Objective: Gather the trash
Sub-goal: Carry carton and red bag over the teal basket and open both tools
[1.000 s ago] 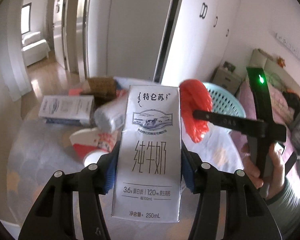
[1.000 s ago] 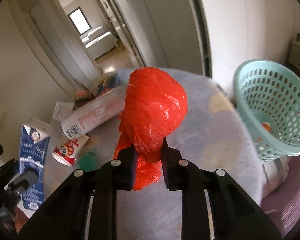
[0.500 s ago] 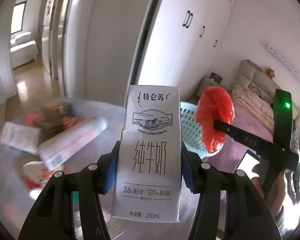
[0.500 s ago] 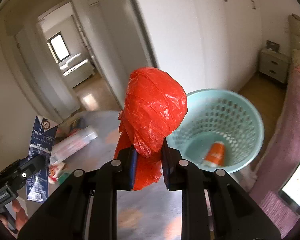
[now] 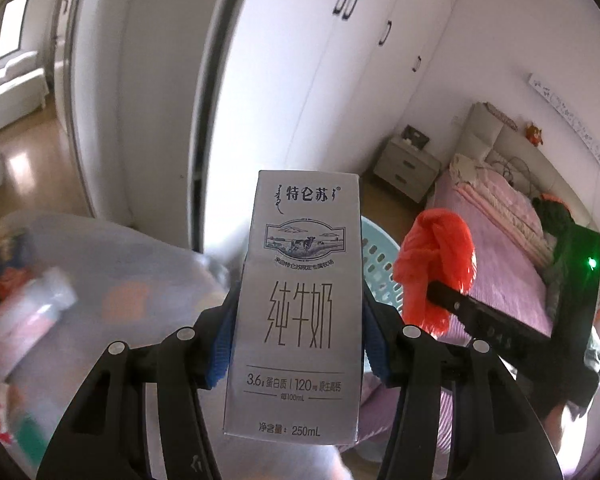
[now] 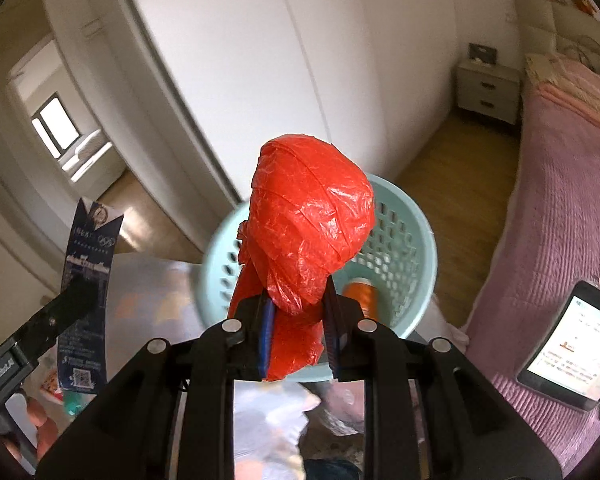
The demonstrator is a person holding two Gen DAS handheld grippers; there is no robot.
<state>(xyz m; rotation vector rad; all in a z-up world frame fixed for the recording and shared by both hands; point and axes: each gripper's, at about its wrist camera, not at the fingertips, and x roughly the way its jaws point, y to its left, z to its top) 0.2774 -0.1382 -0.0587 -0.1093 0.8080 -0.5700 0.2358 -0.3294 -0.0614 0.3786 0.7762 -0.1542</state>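
My left gripper (image 5: 296,344) is shut on a silver milk carton (image 5: 296,304), held upright between its blue pads. My right gripper (image 6: 298,334) is shut on a crumpled red plastic bag (image 6: 308,220), whose bulk bulges above the fingers. The bag hangs over a pale green perforated basket (image 6: 404,236) with an orange bottle (image 6: 362,300) lying inside. In the left wrist view the red bag (image 5: 436,264) and right gripper arm sit to the right, with the basket (image 5: 378,264) partly hidden behind the carton. The carton (image 6: 86,304) shows at the left of the right wrist view.
A round table with a patterned cloth (image 5: 132,272) carries leftover trash, including a blurred white tube (image 5: 24,320). A bed with a purple cover (image 6: 560,220) and a lit tablet (image 6: 564,348) lies to the right. White wardrobe doors (image 6: 260,60) stand behind the basket.
Both grippers have swung right, away from the littered table toward the basket and bed. The basket now sits directly beneath the red bag. Both grips are unchanged.
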